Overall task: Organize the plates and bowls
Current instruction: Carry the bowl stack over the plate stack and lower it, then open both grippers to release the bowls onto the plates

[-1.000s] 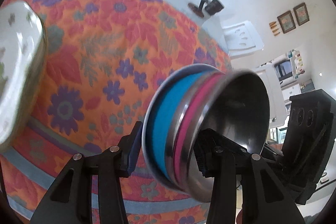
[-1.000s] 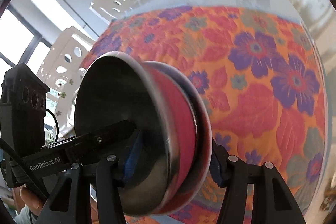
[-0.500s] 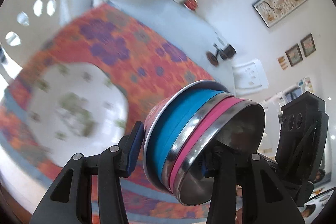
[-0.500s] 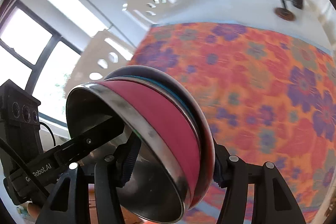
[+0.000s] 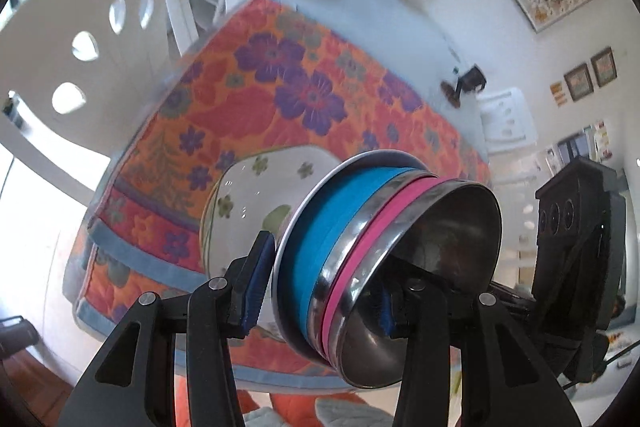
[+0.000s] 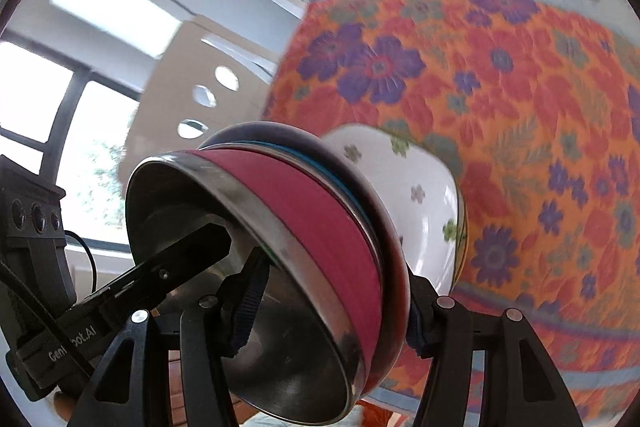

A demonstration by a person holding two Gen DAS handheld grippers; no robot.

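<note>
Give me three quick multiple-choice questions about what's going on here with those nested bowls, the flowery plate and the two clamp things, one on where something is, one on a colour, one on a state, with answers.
1. Where does the white floral plate lie?
A. On the flowered tablecloth
B. On a white chair
C. On the floor

2. What colours are the bands on the stack of bowls?
A. Green and yellow
B. Blue and pink
C. Black and white

3. How is the stack held?
A. It sits free on the table
B. Only one gripper holds it
C. Both the left gripper and the right gripper clamp it, tipped on its side

Answers: 1 A, the plate rests on the orange cloth behind the stack. 2 B, a blue band and a pink band show between steel rims. 3 C, each wrist view shows its fingers on both sides of the stack, and the other gripper reaching into the innermost bowl.
</note>
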